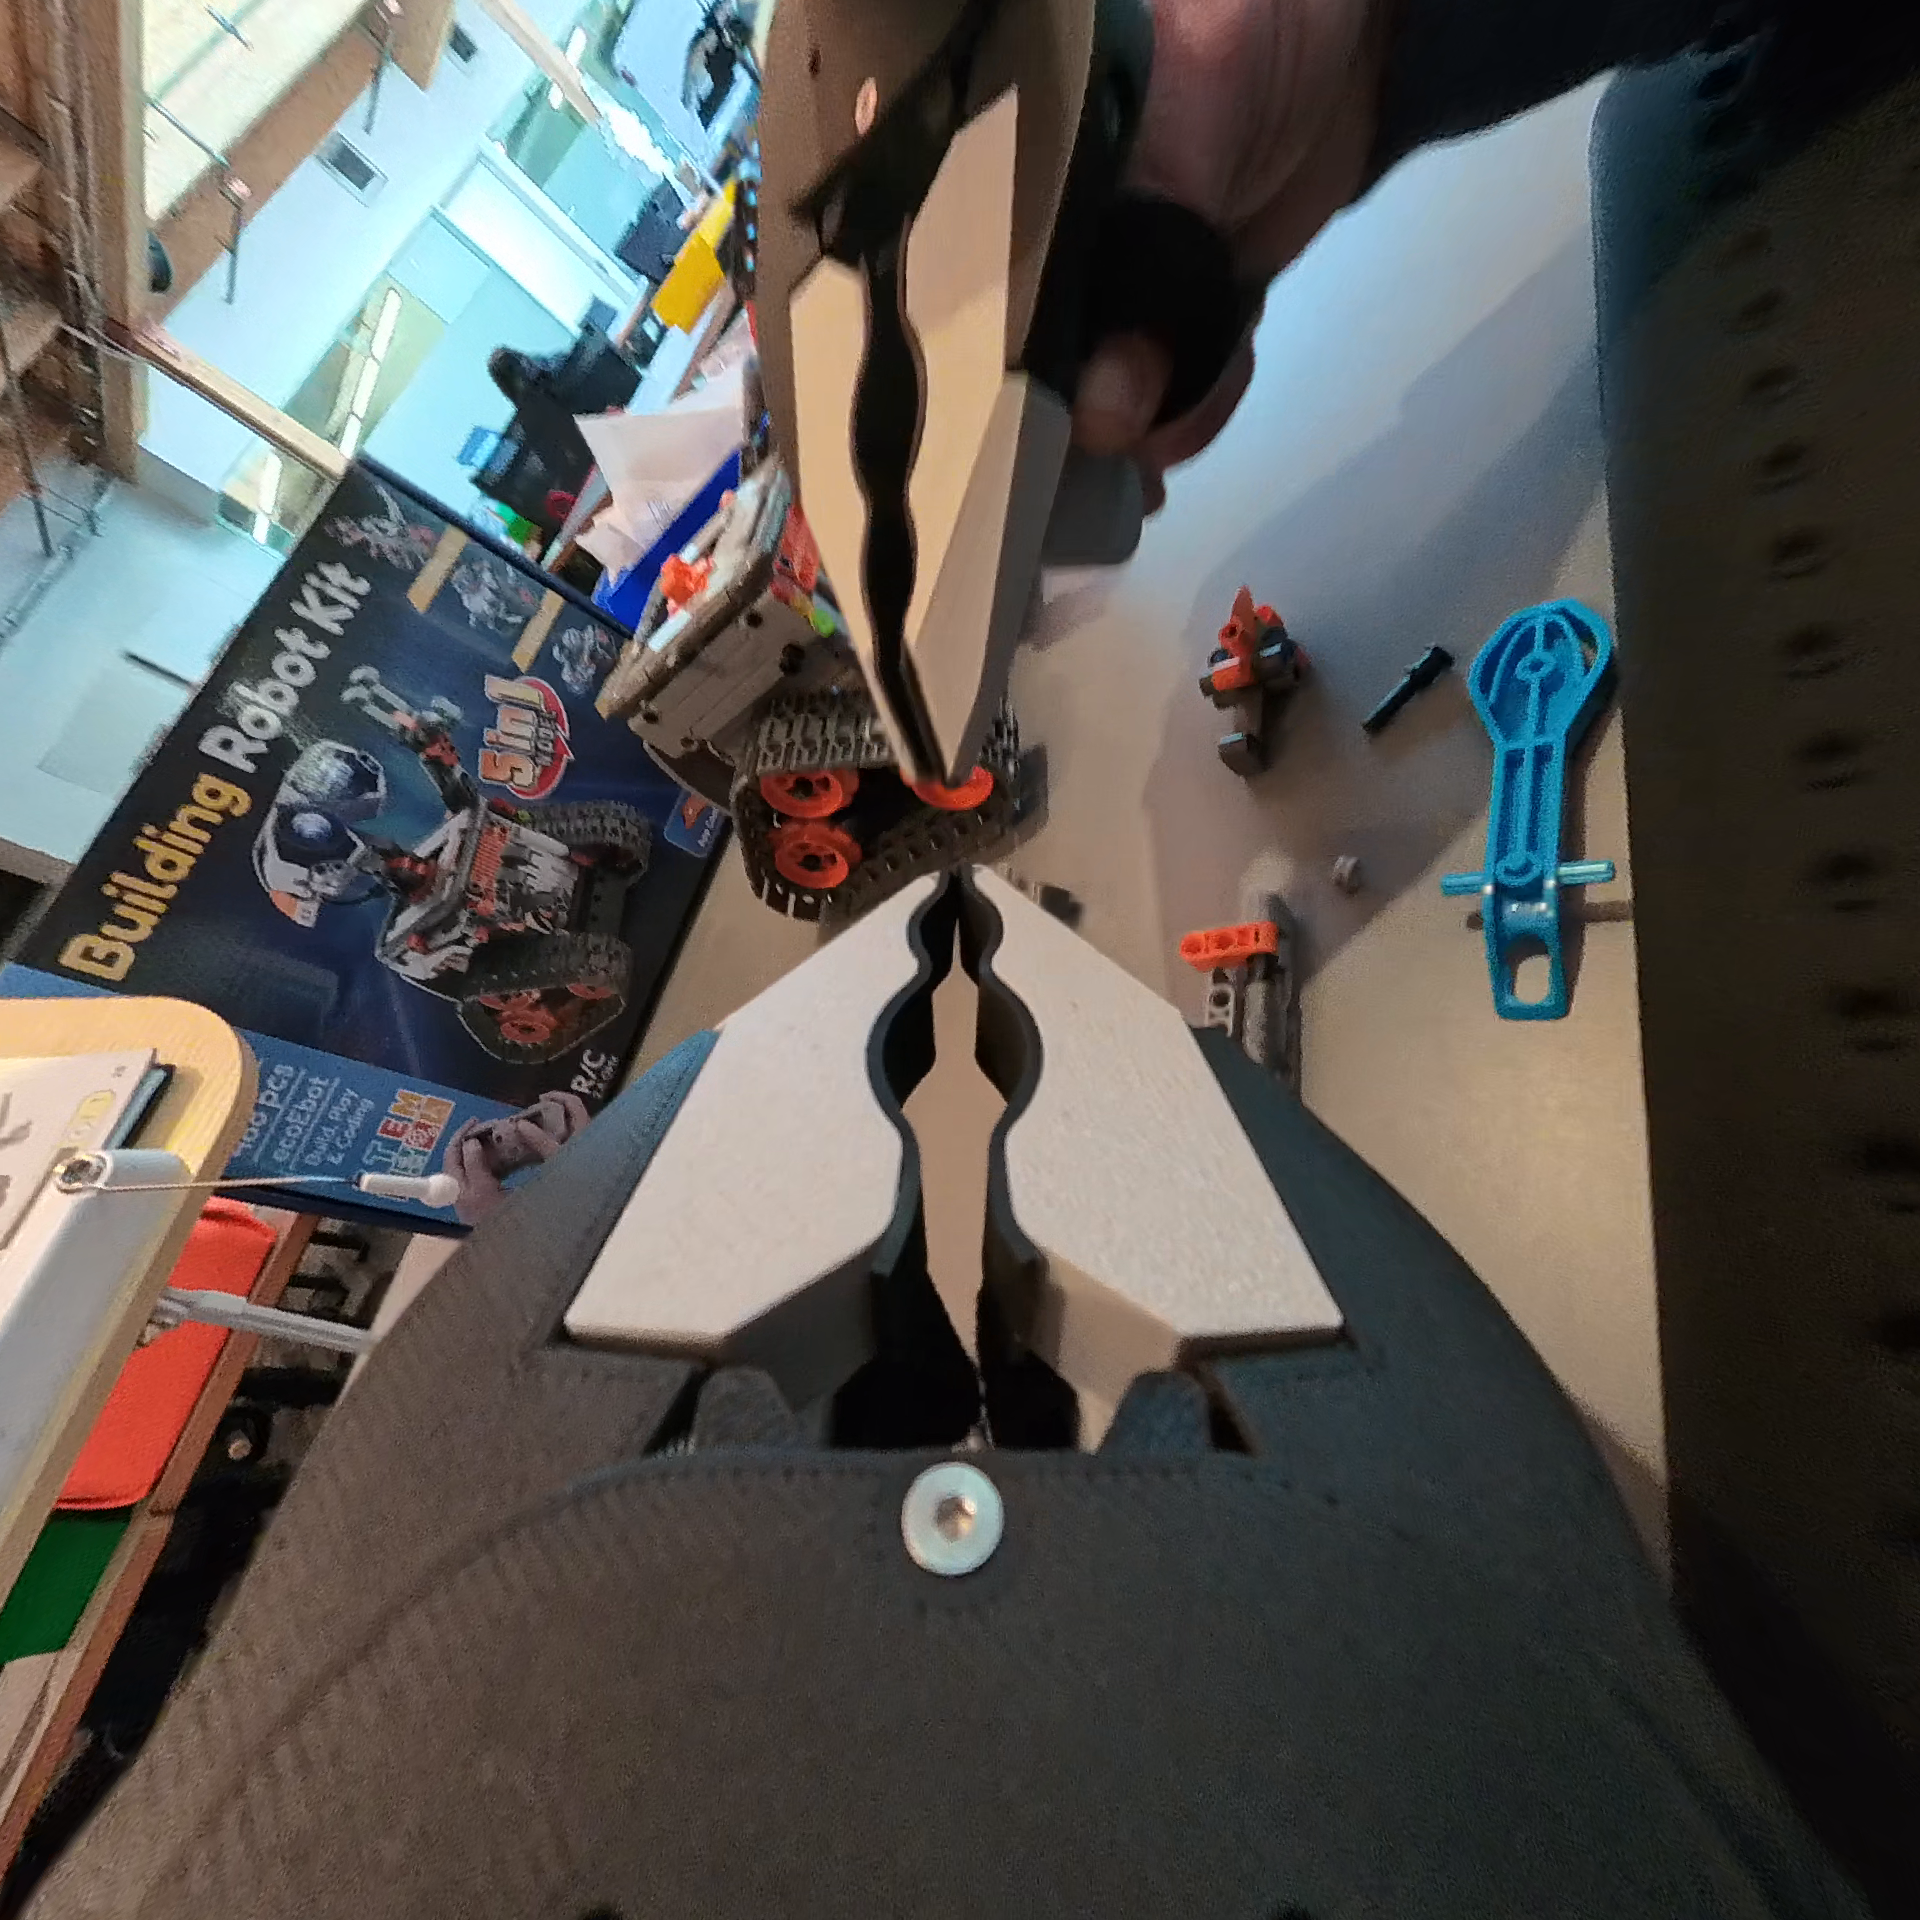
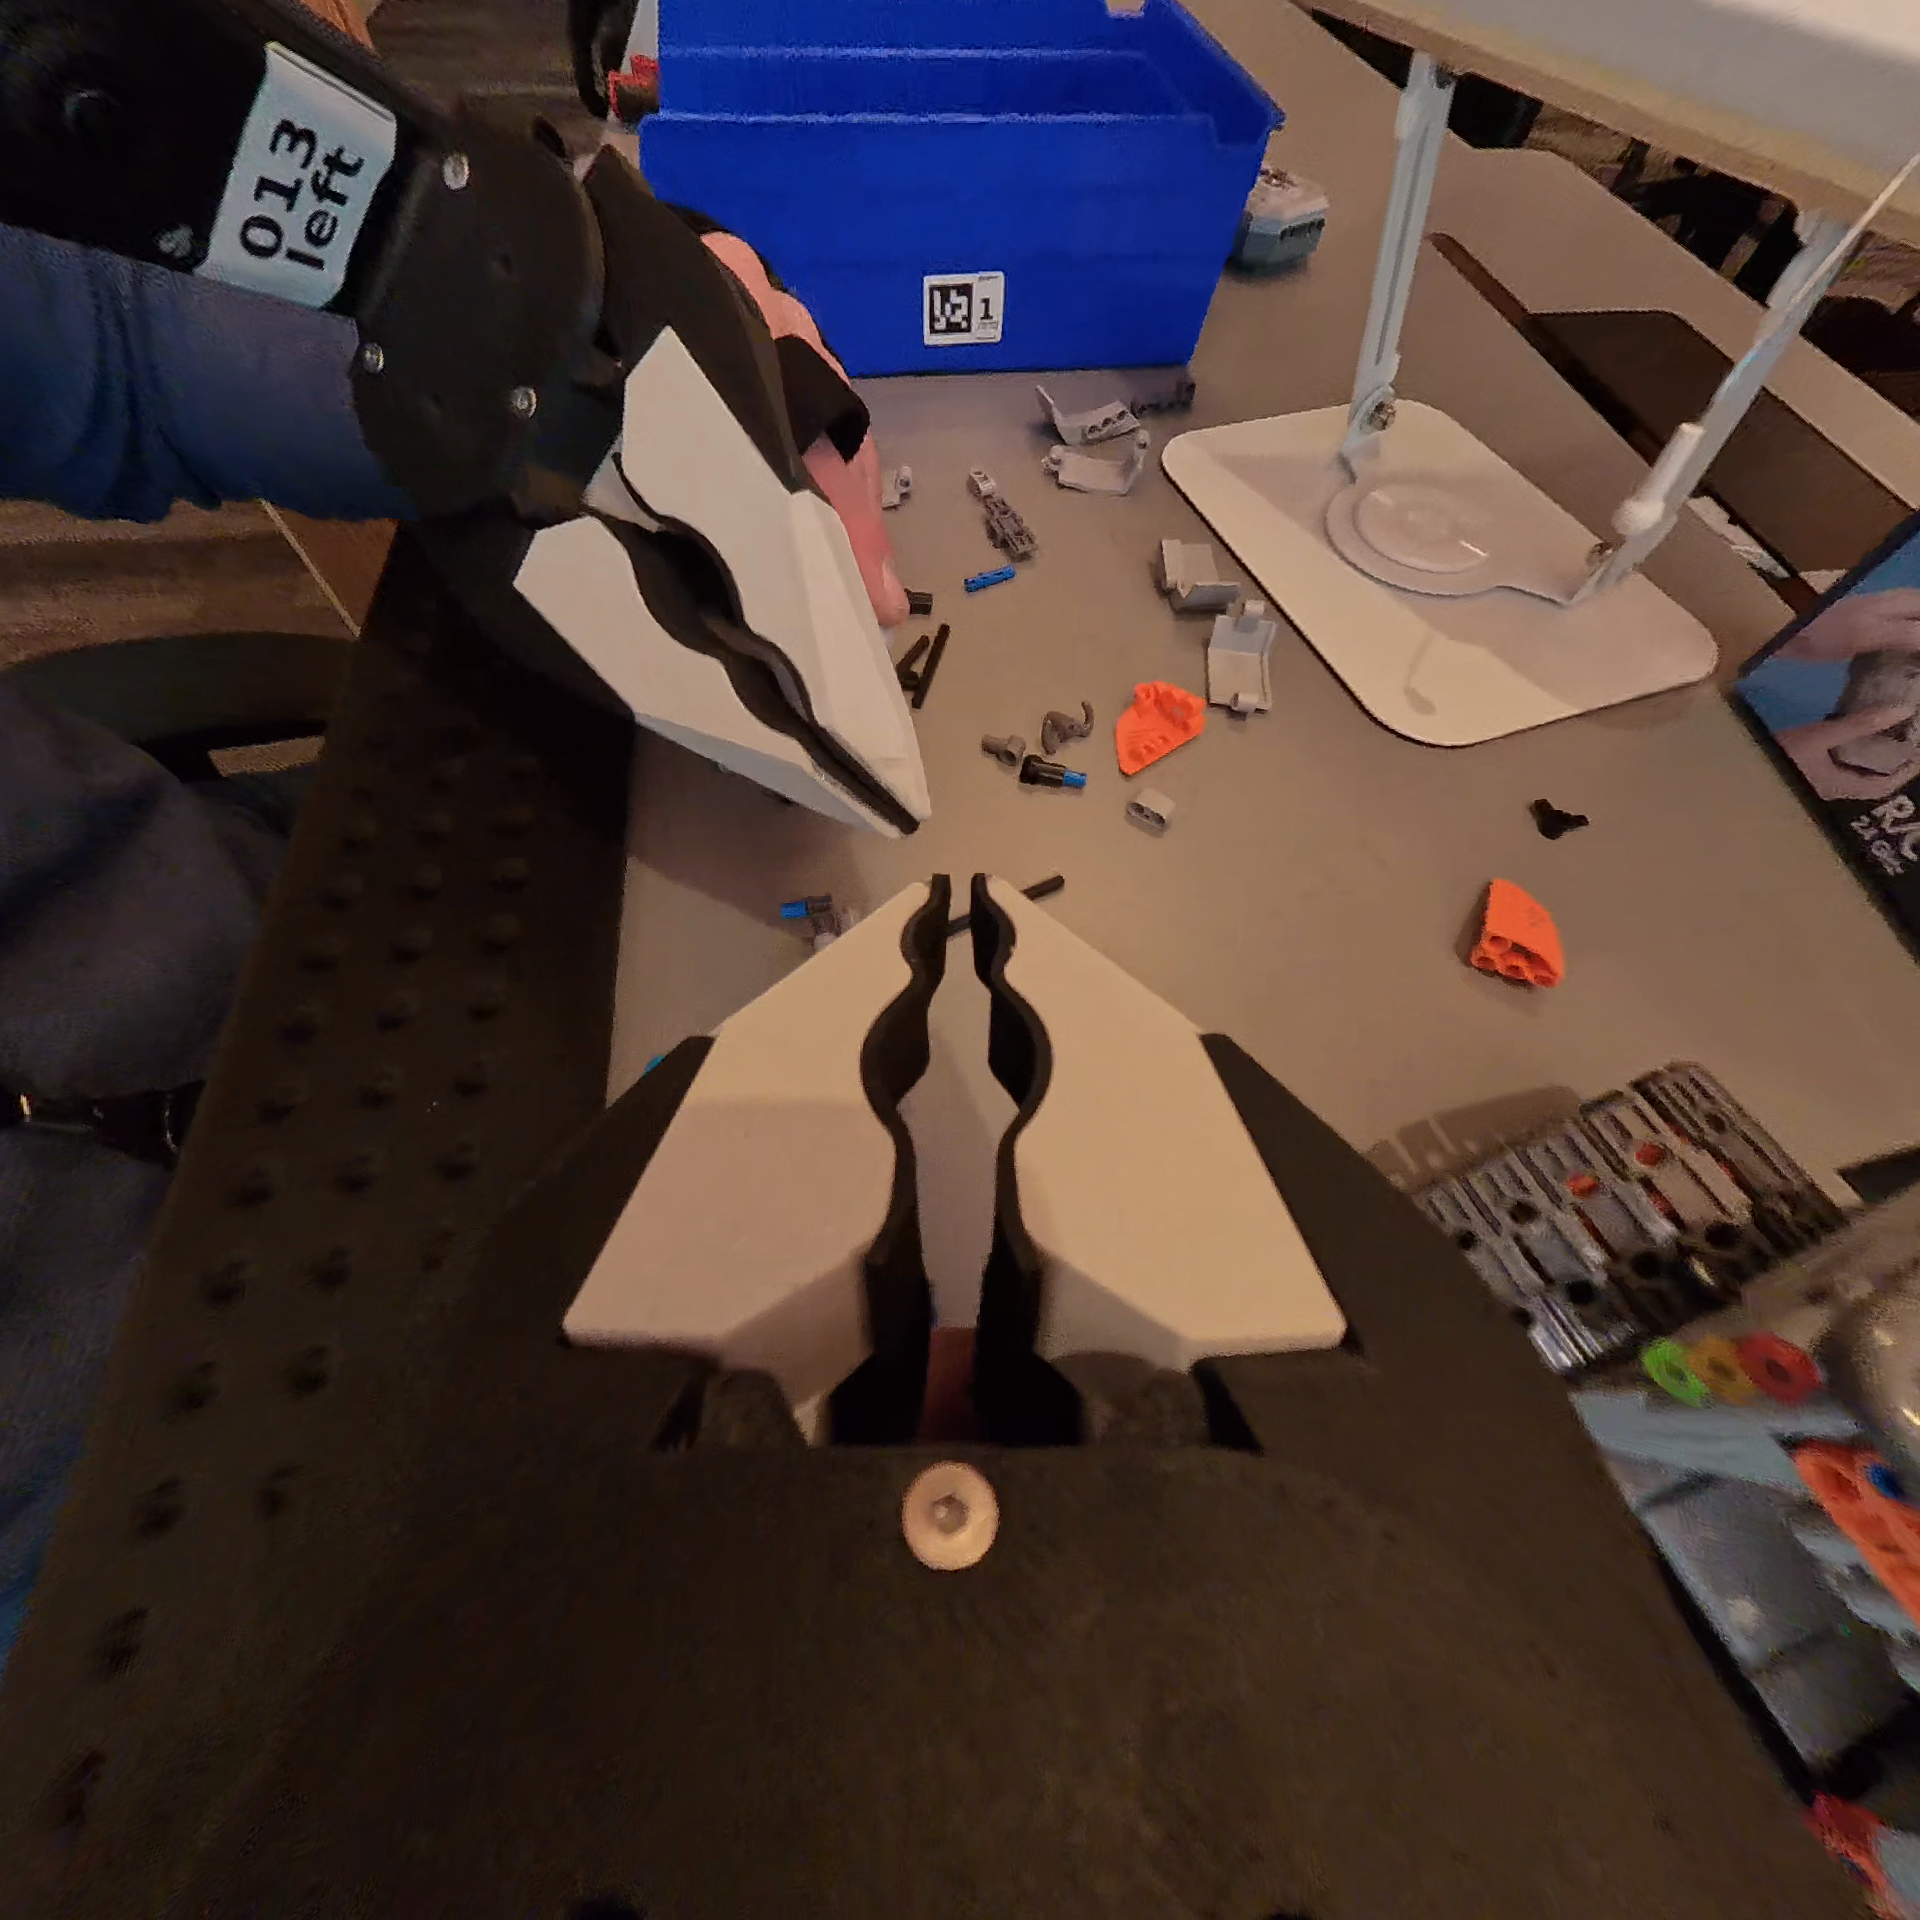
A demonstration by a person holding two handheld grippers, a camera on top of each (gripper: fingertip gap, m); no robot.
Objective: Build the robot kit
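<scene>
Left wrist view: right tool (image 1: pixel 928 771) nips a ribbed orange wheel (image 1: pixel 958 790); left tool (image 1: pixel 956 883) nearly together

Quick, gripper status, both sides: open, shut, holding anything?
Left gripper: shut, nothing seen held, tips by the tracked robot model.
Right gripper: shut on a thin black pin.

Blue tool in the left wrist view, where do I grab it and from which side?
Grip the blue tool at its narrow straight shaft, between the round head and the looped end. It lies flat on the table, so coming from above is probably best, fingers across the shaft's width.
</scene>
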